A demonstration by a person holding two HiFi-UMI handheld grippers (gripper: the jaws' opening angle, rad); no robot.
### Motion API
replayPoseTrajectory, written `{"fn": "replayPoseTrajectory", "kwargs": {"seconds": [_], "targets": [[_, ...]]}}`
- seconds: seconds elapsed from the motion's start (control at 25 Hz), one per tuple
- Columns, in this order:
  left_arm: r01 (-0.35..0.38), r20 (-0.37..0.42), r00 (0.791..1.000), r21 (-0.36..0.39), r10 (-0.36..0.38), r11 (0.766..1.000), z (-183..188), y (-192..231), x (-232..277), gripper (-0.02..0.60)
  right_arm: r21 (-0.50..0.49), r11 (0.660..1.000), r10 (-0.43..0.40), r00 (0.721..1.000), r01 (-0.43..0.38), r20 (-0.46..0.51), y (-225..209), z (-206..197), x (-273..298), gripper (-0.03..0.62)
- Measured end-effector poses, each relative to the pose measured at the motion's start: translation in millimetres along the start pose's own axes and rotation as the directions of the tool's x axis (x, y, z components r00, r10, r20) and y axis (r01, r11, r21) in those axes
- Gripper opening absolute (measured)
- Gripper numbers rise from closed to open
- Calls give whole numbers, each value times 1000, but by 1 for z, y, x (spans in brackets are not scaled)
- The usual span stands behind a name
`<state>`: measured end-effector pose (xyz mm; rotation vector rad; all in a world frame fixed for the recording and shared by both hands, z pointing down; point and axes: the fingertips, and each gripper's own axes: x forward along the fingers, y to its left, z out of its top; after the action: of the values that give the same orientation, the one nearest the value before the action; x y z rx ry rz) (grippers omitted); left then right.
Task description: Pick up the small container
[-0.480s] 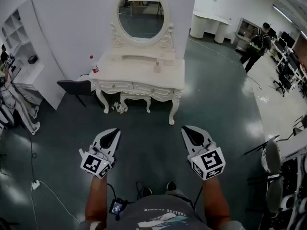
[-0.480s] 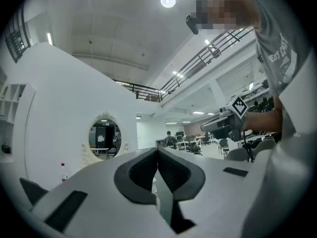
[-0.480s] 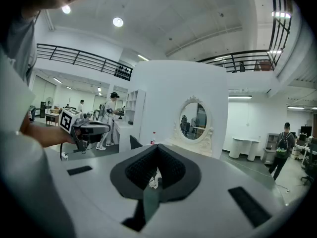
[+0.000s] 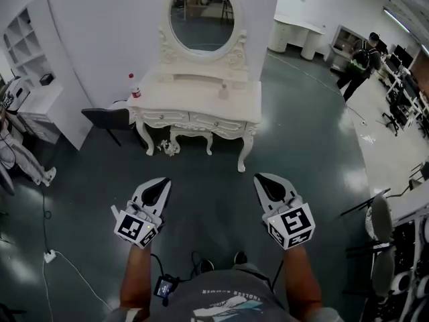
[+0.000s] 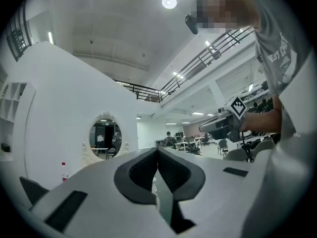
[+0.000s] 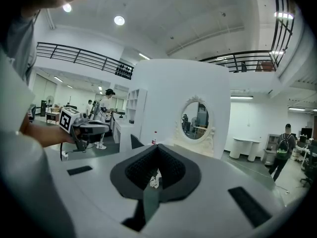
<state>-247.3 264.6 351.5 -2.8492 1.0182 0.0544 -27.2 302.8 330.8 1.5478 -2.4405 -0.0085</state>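
The small container (image 4: pixel 223 92) is a little pale bottle-like thing on the top of a white dressing table (image 4: pixel 181 102) with an oval mirror (image 4: pixel 201 19), well ahead of me across the dark floor. A red-capped bottle (image 4: pixel 134 86) stands at the table's left end. My left gripper (image 4: pixel 163 180) and right gripper (image 4: pixel 261 178) are held side by side at waist height, far short of the table. The left gripper (image 5: pixel 158 150) has its jaws together with nothing in them, and so does the right gripper (image 6: pixel 157 147).
A black chair (image 4: pixel 107 118) stands left of the table, beside a white shelf unit (image 4: pixel 37 79). Crumpled litter (image 4: pixel 167 148) lies under the table. A cable with a plug strip (image 4: pixel 50 255) runs on the floor at left. Office chairs (image 4: pixel 382 220) and a person (image 4: pixel 362 66) are at right.
The head view has shifted slightly, so the dressing table sits a little further right in the frame. Both grippers have kept their places and stayed shut.
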Motion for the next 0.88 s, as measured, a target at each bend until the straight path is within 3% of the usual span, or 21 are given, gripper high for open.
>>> {"fn": "replayPoseTrajectory", "kwargs": {"seconds": [0.4, 0.88], "targets": [[11, -13, 1000, -6, -11, 1000, -7, 4, 4, 17, 34, 999, 19, 1000, -20, 12, -3, -1, 9, 26], [-54, -59, 997, 4, 54, 999, -19, 30, 45, 17, 56, 996, 63, 998, -64, 24, -57, -5, 59, 28]]}}
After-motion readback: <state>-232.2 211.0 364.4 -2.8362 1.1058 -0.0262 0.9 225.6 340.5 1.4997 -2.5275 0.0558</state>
